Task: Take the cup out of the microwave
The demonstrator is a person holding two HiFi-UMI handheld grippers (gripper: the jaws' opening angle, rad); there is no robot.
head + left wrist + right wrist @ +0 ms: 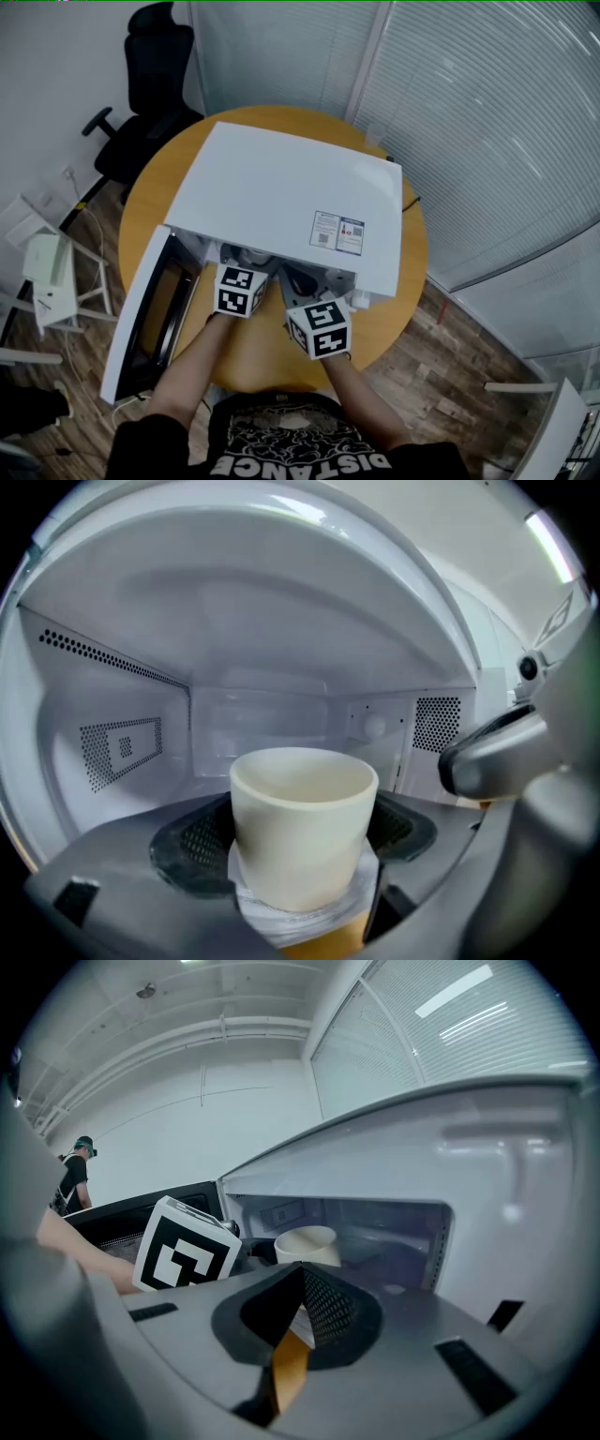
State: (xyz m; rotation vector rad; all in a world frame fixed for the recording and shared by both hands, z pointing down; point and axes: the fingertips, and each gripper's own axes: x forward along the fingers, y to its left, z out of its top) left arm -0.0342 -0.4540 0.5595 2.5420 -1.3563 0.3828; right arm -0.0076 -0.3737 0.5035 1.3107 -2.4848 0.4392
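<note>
A white microwave (291, 187) stands on a round wooden table (398, 300) with its door (141, 319) swung open to the left. In the left gripper view a cream cup (302, 799) stands upright at the front of the cavity on a glass plate (281, 916). My left gripper (302, 841) is shut on the cup, a black pad pressed against each side. My right gripper (302, 1283) is shut and holds nothing; it hovers just outside the opening, right of the left gripper's marker cube (187, 1246). The cup (307, 1243) also shows in the right gripper view.
A black office chair (150, 75) stands behind the table at the left. A white stand (52, 272) sits left of the open door. Blinds (487, 112) cover the glass wall at the right. Far off in the right gripper view stands a person (73, 1180).
</note>
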